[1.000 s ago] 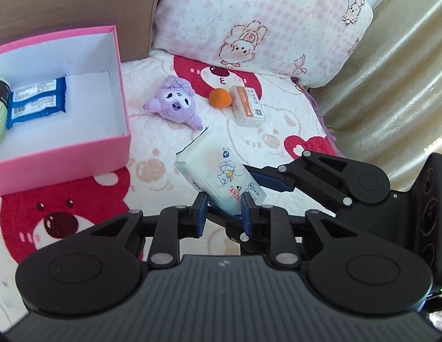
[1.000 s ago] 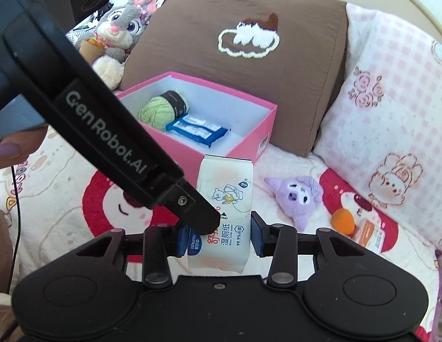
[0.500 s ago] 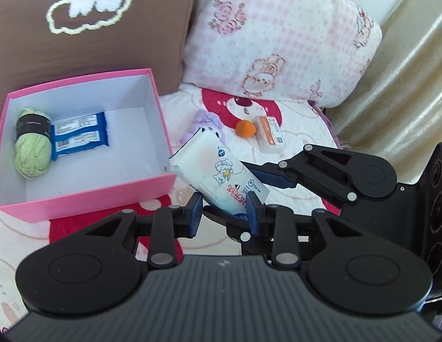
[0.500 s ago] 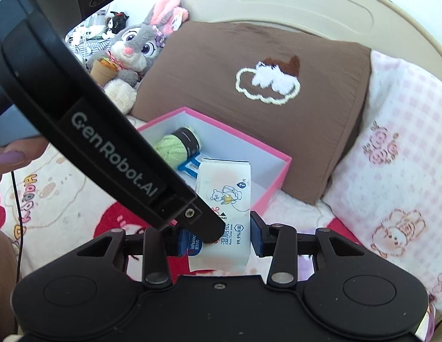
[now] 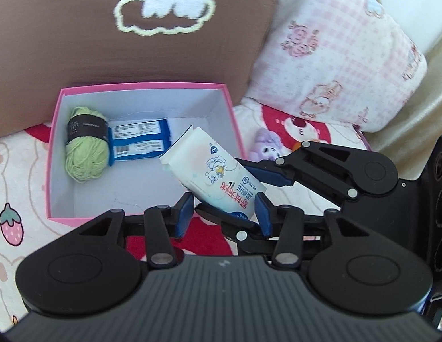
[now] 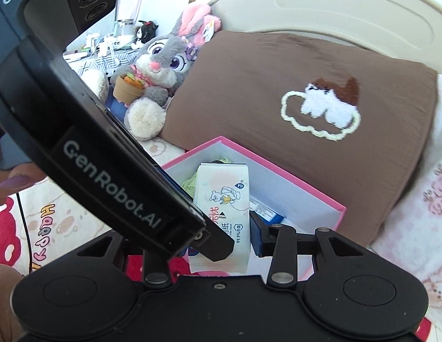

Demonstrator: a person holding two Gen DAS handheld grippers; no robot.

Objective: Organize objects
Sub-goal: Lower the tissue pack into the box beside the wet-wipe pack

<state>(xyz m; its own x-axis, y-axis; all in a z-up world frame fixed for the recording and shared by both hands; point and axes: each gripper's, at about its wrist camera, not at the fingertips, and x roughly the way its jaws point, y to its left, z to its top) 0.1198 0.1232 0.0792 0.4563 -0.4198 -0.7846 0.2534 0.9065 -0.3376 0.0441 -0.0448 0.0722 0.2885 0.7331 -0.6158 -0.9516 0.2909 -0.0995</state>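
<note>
A white pack of wet wipes (image 5: pixel 212 171) with a cartoon bear print is held by both grippers at once, over the near right part of the pink box (image 5: pixel 231 108). My left gripper (image 5: pixel 223 213) is shut on its lower end. My right gripper (image 6: pixel 221 236) is shut on the same pack (image 6: pixel 225 196); its fingers (image 5: pixel 266 175) reach in from the right in the left wrist view. In the box lie a green yarn ball (image 5: pixel 84 145) and blue snack packets (image 5: pixel 138 142).
A brown cloud pillow (image 5: pixel 135 28) stands behind the box, a pink checked pillow (image 5: pixel 340 51) to its right. A purple plush (image 5: pixel 263 148) lies right of the box. A grey bunny plush (image 6: pixel 161 68) sits at the far left. The bedsheet (image 5: pixel 18 171) has a bear print.
Both grippers have carried the wipes pack up off the sheet and left, from beside the purple plush to over the pink box. The left gripper's fingers look slightly wider apart.
</note>
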